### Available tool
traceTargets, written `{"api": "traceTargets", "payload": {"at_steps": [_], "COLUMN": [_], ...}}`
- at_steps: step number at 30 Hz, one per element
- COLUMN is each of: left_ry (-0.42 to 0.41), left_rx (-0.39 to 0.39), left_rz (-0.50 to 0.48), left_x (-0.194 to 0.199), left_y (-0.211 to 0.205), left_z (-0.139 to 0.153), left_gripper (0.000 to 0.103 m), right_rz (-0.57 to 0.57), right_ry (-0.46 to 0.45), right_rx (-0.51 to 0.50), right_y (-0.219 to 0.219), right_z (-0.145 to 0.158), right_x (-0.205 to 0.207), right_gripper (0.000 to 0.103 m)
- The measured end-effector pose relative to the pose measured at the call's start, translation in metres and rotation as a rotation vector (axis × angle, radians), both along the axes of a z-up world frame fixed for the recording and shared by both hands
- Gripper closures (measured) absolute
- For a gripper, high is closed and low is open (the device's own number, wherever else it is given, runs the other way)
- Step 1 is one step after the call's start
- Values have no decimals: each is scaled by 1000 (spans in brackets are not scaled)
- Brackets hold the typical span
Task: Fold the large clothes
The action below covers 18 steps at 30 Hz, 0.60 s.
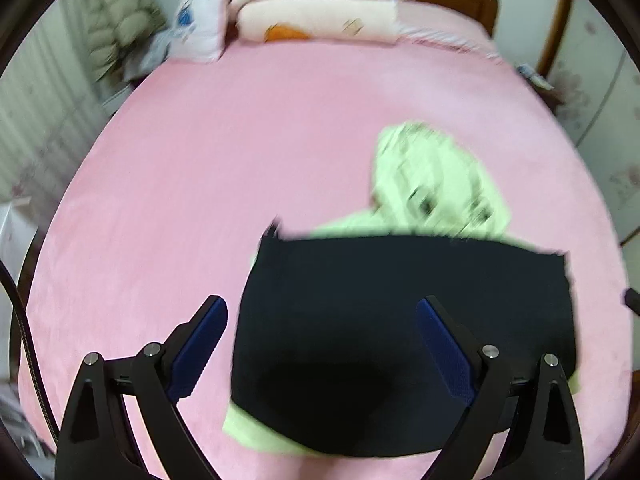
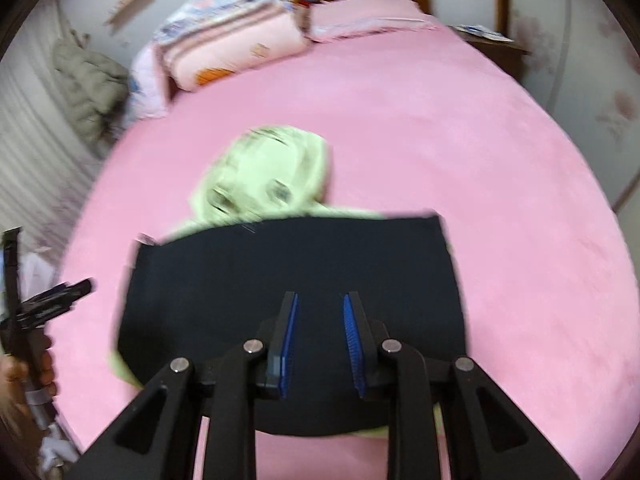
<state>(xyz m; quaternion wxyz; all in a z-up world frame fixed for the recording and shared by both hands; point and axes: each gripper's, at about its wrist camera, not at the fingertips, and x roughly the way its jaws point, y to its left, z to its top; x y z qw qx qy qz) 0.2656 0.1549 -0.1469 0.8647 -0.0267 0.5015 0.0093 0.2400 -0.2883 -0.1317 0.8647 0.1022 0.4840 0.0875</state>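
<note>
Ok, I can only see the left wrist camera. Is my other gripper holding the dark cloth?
Observer: No. The right gripper is over the dark garment. Its jaws are slightly apart, with nothing between them.
Operator: Can you see my hand anywhere?
Observer: Yes. At the left edge of the right wrist view, a hand is wrapped around the handle of the left gripper.
</note>
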Motion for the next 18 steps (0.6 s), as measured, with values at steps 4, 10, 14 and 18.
{"api": "traceTargets", "payload": {"at_steps": [4, 10, 14, 18], "left_ry": [-37, -83, -75, -44], "left_rx": [-78, -19, -4, 41], "left_rz": [-57, -122, -129, -113], "left_x": [38, 101, 156, 213], "left_y": [-13, -39, -49, -55], "left_z": [42, 46, 8, -51], "left_gripper": [6, 4, 4, 4], "right_rz": [44, 22, 12, -6], "right_ry": [-38, -105, -98, -59], "right_rx": [31, 48, -8, -19], "right_y": [25, 27, 31, 30], "right_z": [39, 71, 51, 0], "right_x": [38, 104, 157, 205], "right_gripper": [80, 80, 80, 79]}}
